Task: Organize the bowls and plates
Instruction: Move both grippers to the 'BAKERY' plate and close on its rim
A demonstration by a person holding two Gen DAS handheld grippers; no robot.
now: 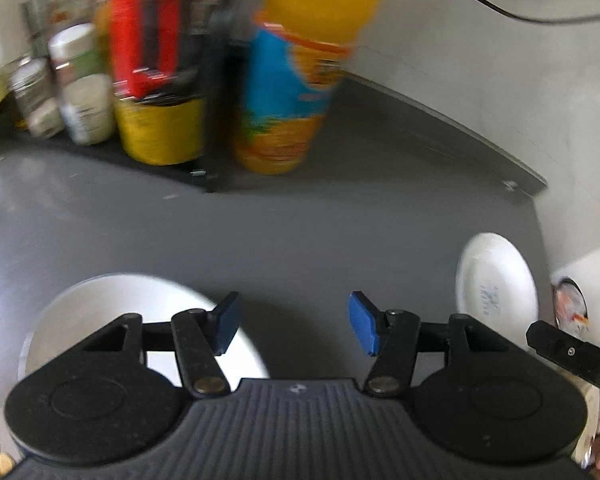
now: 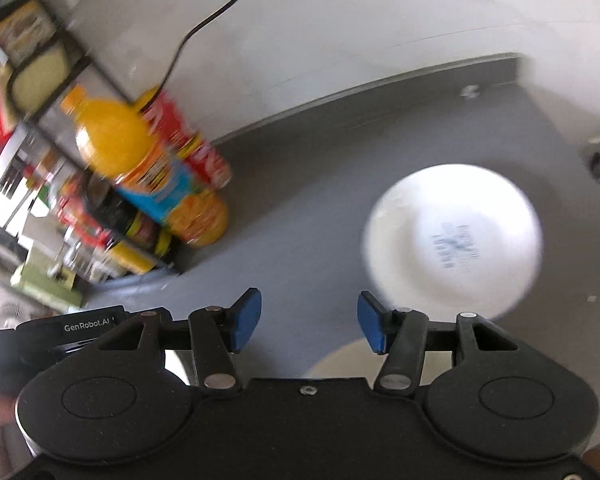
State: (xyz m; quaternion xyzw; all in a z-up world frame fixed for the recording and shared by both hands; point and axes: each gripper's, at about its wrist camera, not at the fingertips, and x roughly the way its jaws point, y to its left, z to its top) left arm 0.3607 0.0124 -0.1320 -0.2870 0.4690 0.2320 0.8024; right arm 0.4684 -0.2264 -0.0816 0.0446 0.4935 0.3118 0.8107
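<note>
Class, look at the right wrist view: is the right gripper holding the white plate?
No. The right gripper is open and empty, and the white plate lies on the counter beyond it.

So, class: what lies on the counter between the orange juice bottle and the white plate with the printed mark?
Nothing: in the right wrist view only bare grey counter separates the bottle from the plate.

Two white plates (image 1: 496, 280) (image 1: 100, 312), one orange juice bottle (image 1: 300, 80), several jars (image 1: 84, 88).

"GenRobot.AI" on left gripper (image 2: 84, 326) body; plate (image 2: 454, 240) stamp, bottle labels unreadable.
</note>
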